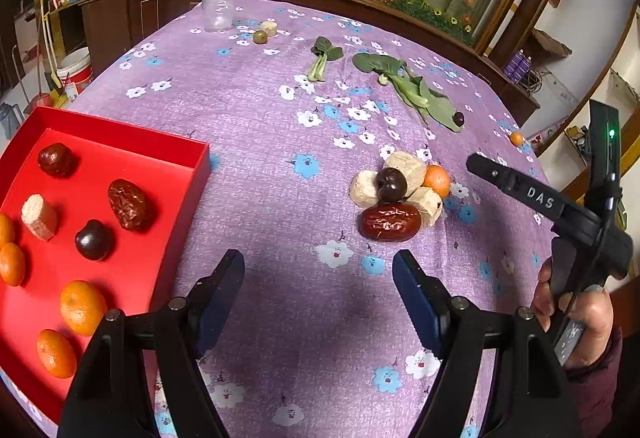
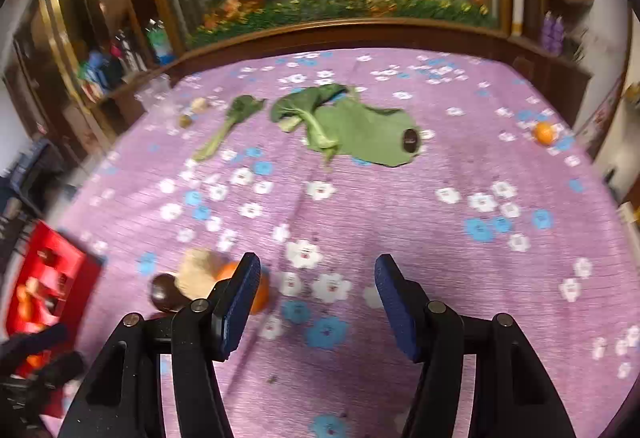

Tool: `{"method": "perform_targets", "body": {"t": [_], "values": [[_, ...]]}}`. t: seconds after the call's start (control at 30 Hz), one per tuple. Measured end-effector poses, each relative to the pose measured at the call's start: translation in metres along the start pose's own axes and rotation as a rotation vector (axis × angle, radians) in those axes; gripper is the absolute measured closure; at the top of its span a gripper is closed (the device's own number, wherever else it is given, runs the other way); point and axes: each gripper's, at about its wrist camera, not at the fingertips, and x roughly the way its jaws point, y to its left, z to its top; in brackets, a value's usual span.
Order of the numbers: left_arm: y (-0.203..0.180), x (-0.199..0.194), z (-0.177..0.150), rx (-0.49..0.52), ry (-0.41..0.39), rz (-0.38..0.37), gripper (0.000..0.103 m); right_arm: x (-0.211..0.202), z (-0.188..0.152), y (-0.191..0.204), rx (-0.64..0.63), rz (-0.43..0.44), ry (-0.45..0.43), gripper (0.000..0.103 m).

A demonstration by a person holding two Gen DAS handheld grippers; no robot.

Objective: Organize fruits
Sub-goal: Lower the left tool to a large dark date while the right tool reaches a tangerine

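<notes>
Both grippers are hanging released, nothing betw the pads. Left gripper (image 1: 318,290) is sitting over bare cloth (image 1: 280,142), tray (image 1: 200,162) just to its left w/ fruit inside. Pile (image 1: 396,194) is lying ahead and slightly right; date (image 1: 390,223) is nearest, long axis running crosswise. Right gripper (image 2: 316,302) is hovering w/ the pile at its left finger, so it's prob nearer. Further out: lone orange (image 2: 544,133).

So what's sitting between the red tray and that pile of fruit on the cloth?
Nothing: between the red tray and the fruit pile, the left wrist view shows only bare flowered tablecloth.
</notes>
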Motion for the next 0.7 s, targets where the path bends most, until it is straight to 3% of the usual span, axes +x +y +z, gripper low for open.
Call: {"method": "perform_targets", "body": {"t": [0.1,0.17,0.33,0.43,0.7], "values": [[-0.002,0.003,0.001,0.012,0.000,0.008,0.027,0.003,-0.004,0.002,-0.005,0.083,-0.014,0.043],[-0.003,0.006,0.001,0.022,0.001,0.013,0.028,0.008,-0.007,0.001,0.014,0.136,-0.004,0.060],[-0.007,0.017,0.002,0.006,-0.003,-0.035,0.028,0.024,-0.013,0.000,0.053,0.233,0.048,0.062],[-0.014,0.024,0.003,0.022,-0.007,-0.046,0.035,0.028,-0.013,0.006,0.030,0.226,0.043,0.062],[-0.033,0.047,0.007,0.101,0.037,-0.052,0.035,0.031,-0.016,0.020,-0.033,0.240,0.064,0.062]]}}
